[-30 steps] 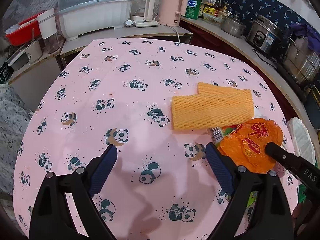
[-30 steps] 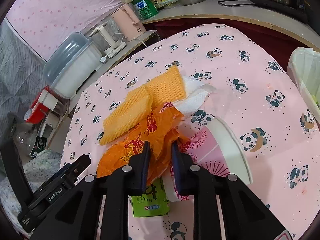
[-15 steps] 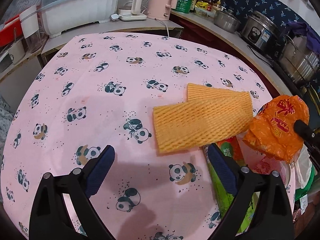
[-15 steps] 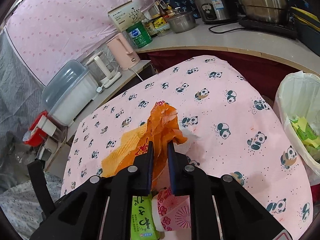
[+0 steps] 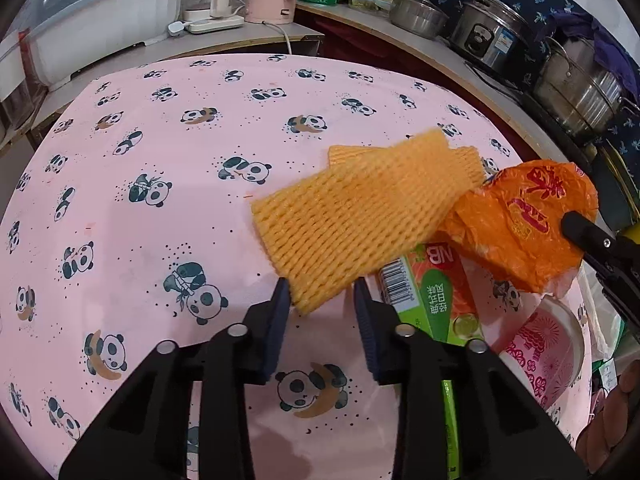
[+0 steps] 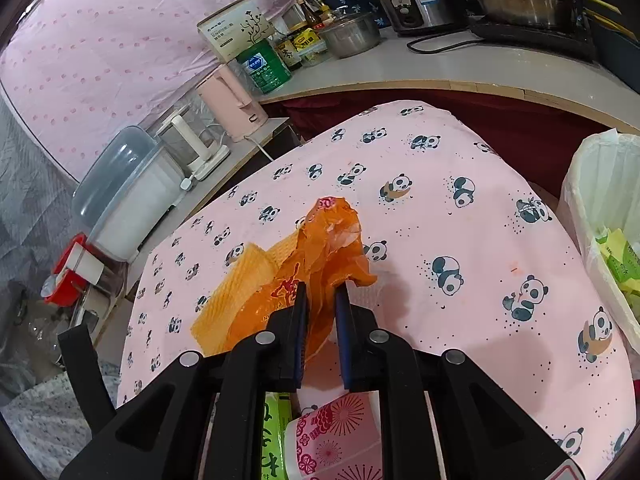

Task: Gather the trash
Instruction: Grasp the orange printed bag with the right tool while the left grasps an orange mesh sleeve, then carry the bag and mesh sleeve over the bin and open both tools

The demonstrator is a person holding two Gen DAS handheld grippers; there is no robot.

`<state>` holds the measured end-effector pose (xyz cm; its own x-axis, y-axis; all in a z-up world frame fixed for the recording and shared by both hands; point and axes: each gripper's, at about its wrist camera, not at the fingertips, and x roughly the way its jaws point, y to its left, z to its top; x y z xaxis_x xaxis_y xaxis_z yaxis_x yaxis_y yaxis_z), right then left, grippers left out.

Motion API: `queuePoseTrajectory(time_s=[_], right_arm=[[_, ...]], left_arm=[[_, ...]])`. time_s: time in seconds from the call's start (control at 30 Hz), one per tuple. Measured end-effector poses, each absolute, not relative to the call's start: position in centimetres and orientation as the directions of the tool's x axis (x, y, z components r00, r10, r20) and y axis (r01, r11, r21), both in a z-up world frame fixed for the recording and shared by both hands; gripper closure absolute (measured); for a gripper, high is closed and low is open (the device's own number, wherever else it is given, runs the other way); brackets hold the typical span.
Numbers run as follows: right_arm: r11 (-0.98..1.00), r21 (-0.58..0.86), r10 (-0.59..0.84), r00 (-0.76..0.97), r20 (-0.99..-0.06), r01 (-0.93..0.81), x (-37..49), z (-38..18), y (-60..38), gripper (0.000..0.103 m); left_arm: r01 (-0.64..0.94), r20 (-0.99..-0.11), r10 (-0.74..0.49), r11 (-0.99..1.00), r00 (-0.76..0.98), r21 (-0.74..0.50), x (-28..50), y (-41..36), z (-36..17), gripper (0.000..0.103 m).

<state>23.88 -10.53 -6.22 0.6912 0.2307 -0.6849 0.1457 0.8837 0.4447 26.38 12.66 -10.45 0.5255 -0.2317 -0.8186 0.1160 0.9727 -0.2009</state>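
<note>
Left hand-held gripper (image 5: pixel 322 300) jaws just narrowed around foam net (image 5: pixel 360 224) corner at centre; right hand-held gripper (image 6: pixel 322 300) now holds orange bag (image 6: pixel 320 256) pinched clear of the desk (image 6: pixel 460 208).

"NB" upside down on green carton (image 5: pixel 438 280), barcode beside it

Lighting: even, bright indoor light from above; soft shadows under the black two-finger left gripper (image 5: pixel 322 294) on the pink panda-print tablecloth (image 5: pixel 168 152); mild glare on the steel pots (image 5: pixel 580 88); strong fisheye bending and dark vignette at the edges; centre sharp, periphery slightly soft.
</note>
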Motion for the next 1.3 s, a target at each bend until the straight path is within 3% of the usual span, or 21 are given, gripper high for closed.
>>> queuePoseTrajectory(time_s=[0.07, 0.27, 0.73, 1.3], right_arm=[[0.882, 0.446, 0.231, 0.688, -0.688, 0.149, 23.9, -6.4, -10.5, 0.090], [0.881, 0.449, 0.231, 0.692, -0.684, 0.149, 23.8, -6.4, -10.6, 0.090], [0.868, 0.475, 0.216, 0.751, -0.624, 0.145, 19.8, -2.8, -13.0, 0.090], [0.826, 0.523, 0.124, 0.835, -0.536, 0.213, 11.4, 1.4, -21.7, 0.090]], left_arm=[[0.128, -0.818, -0.245, 0.970, 0.520, -0.209, 26.3, 12.5, -10.5, 0.089], [0.132, -0.814, -0.276, 0.961, 0.511, -0.243, 25.8, 12.3, -10.4, 0.095], [0.167, -0.778, -0.285, 0.958, 0.560, -0.232, 21.9, 10.0, -5.7, 0.095], [0.328, -0.733, -0.343, 0.929, 0.588, -0.172, 15.8, -0.2, -0.3, 0.095]])
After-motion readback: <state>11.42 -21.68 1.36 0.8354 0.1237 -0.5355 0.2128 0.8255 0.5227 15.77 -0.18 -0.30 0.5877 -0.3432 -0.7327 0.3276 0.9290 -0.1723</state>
